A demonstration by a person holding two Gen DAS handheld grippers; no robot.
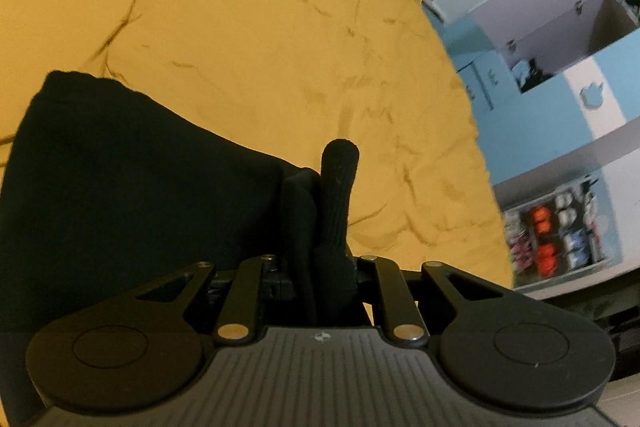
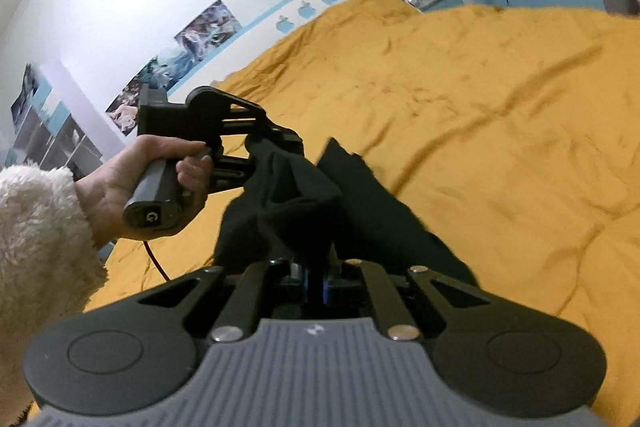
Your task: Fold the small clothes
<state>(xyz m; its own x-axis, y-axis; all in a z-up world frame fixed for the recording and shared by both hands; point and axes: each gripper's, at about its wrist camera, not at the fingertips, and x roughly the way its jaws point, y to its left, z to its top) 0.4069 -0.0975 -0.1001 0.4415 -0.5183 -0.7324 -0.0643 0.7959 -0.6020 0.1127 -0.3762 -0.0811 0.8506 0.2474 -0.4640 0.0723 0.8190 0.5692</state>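
Bed covered by a mustard-yellow bedspread [image 2: 500, 131], wrinkled and creased throughout; fills centre and right of the right wrist frame, and upper left and centre of the left wrist frame [image 1: 248, 27]. Black garment [image 2: 372, 199] hangs over it at lower centre; contact cannot be told.

left wrist: close, angled down over rumpled mustard-yellow bedspread [image 1: 260, 27] | right wrist: close, facing far wall | shared: bedspread, black cloth garment [image 2: 304, 203]
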